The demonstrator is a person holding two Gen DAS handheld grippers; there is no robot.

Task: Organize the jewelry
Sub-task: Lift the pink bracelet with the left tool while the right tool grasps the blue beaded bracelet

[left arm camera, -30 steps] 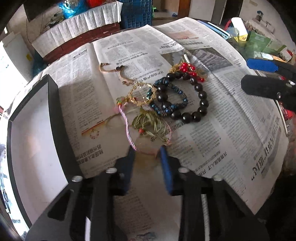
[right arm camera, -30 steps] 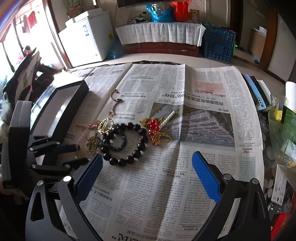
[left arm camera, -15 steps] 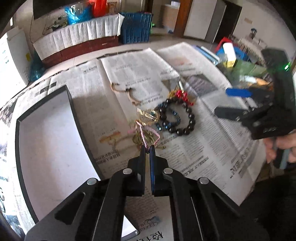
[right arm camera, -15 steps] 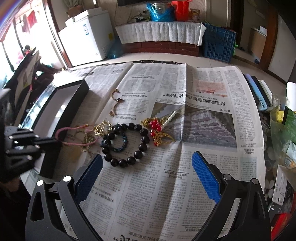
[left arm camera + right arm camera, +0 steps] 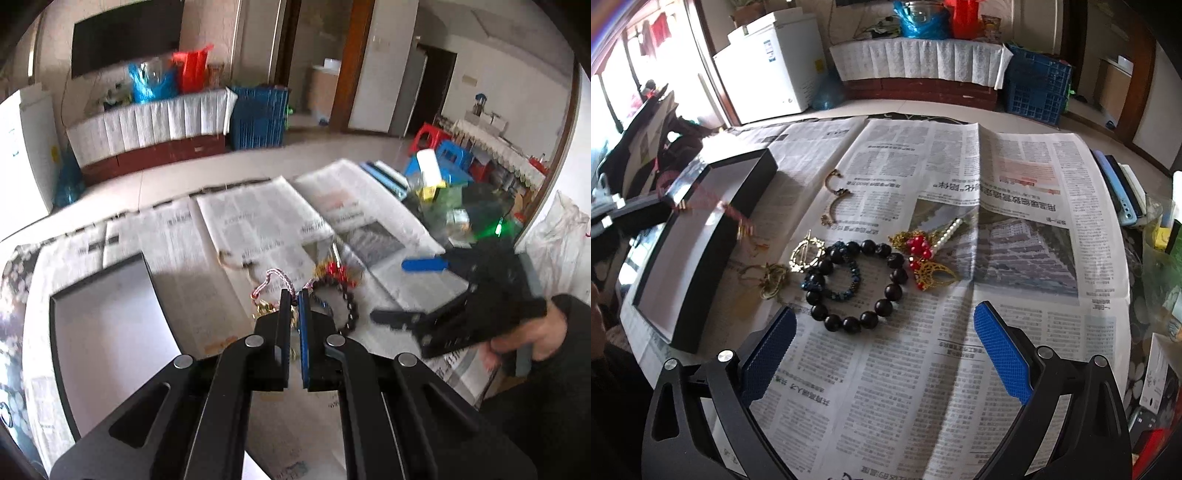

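Note:
My left gripper [image 5: 294,295] is shut on a pink braided cord bracelet [image 5: 275,277] and holds it in the air; in the right wrist view the blurred bracelet [image 5: 713,206] hangs over the black box [image 5: 713,258] at the left. My right gripper [image 5: 882,354] is open and empty, just in front of a black bead bracelet [image 5: 860,284] on the newspaper [image 5: 960,369]. A small blue bead bracelet [image 5: 842,277], a gold round pendant [image 5: 807,254], a red-and-gold hairpin with pearls [image 5: 927,254] and two gold curved pieces [image 5: 834,195] lie beside it.
The black box has a white lining [image 5: 110,343] and stands left of the jewelry. Phones and books [image 5: 1123,192] and bottles and cartons [image 5: 1160,236] crowd the table's right edge. A white freezer [image 5: 772,62] and a blue crate [image 5: 1034,85] stand beyond the table.
My left gripper shut on the pink cord bracelet, lifted it off the newspaper and carried it left over the black box. My right gripper has stayed open and still.

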